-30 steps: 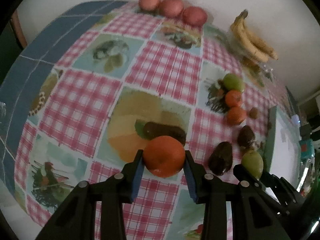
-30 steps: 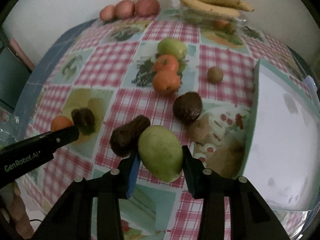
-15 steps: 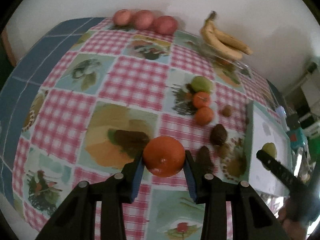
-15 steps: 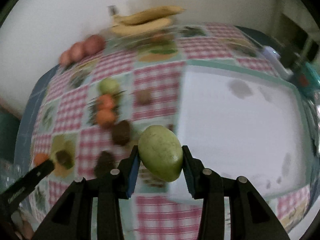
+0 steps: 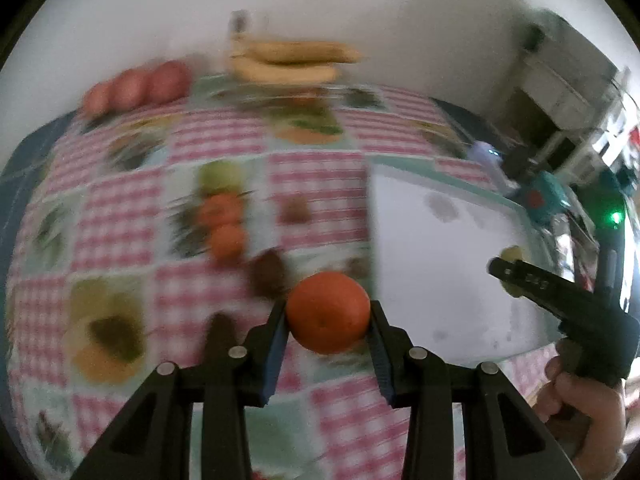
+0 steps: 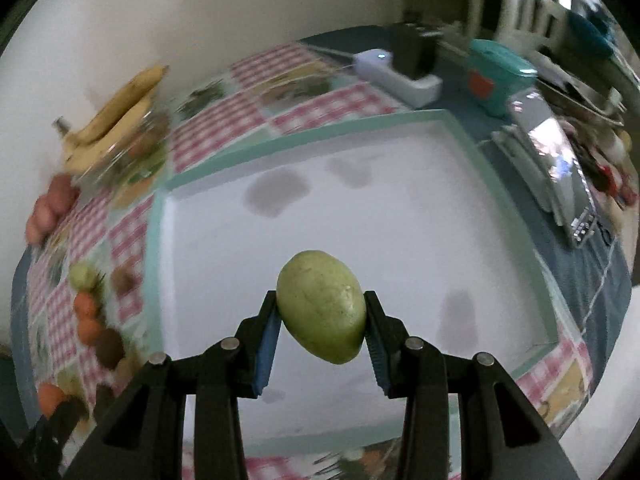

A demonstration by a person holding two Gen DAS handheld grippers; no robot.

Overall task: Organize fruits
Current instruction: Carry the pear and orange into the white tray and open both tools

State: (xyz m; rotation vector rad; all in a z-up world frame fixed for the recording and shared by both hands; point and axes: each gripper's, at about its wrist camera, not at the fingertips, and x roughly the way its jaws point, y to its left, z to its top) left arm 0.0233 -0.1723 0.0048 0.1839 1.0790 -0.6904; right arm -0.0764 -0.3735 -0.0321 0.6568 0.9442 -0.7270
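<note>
The left tool (image 5: pixel 328 334) is clamped on an orange (image 5: pixel 328 312), both blue pads pressed against its sides, and hangs over the near-left rim of the white tray (image 5: pixel 460 264). The right tool (image 6: pixel 321 328) grips a green mango (image 6: pixel 322 306) the same way, held above the middle of the tray's white floor (image 6: pixel 360 232).

The tray has a raised mint-green edge on every visible side; its floor is bare apart from a few grey blotches, so there is wide open room under and around the mango. Left of the tray the checked cloth on the surface (image 5: pixel 120 232) carries a blurred line of fruit — a green one (image 5: pixel 220 174), two small oranges (image 5: pixel 224 224) and a dark avocado (image 5: pixel 270 274) — with bananas (image 5: pixel 288 62) and three red fruits (image 5: pixel 138 86) against the far wall. Past the tray's far-right corner sit a white device (image 6: pixel 396 72) and a teal box (image 6: pixel 500 76), close to the rim.

No writing can be read; the lettering on the right tool's body in the left view is too blurred.

A second ago both tools were out over the cloth, the mango beside the avocados; now both have swung across to the tray — the mango fully over it, the orange just at its edge.
</note>
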